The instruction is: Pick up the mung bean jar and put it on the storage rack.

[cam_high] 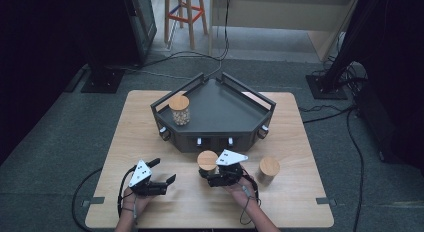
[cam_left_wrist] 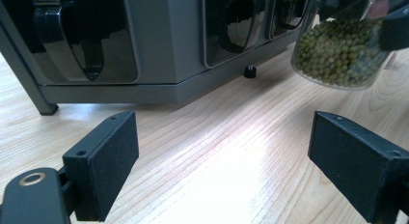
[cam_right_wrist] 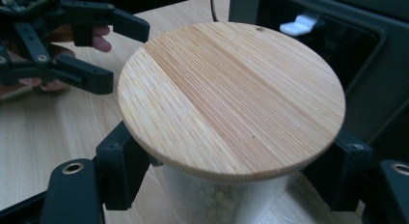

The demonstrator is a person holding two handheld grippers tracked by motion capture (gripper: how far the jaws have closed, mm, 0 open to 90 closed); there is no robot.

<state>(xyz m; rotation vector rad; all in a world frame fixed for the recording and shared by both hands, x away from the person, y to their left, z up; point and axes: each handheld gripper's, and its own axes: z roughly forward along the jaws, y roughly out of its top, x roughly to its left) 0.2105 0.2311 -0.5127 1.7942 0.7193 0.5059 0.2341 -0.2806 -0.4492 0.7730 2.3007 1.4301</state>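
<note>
- The right gripper (cam_high: pixel 209 176) is clamped on the jar (cam_right_wrist: pixel 231 108) of green beans just below its wooden lid, off the counter (cam_high: pixel 280 207), likely bound for the tray (cam_high: pixel 225 109);
- the left gripper (cam_left_wrist: pixel 222 161), jaws apart and holding nothing, waits beside.

Dim overall in the high view; surrounding floor and corners near black, wooden table (cam_high: pixel 150 137) moderately lit from above. Soft, short shadows under the grey tray (cam_high: pixel 220 112). Slightly soft, low in detail, mild bending at the edges.

Brighter in the left gripper view: strong white glare on the tabletop between the jaws, washing out the grain. Glossy reflections on the tray's dark front panels. Jar of green beans (cam_left_wrist: pixel 340 52) slightly soft.

Evenly lit in the right gripper view: wooden lid (cam_right_wrist: pixel 231 96) sharp, pale sheen at its left; background soft, lower corners dark.
</note>
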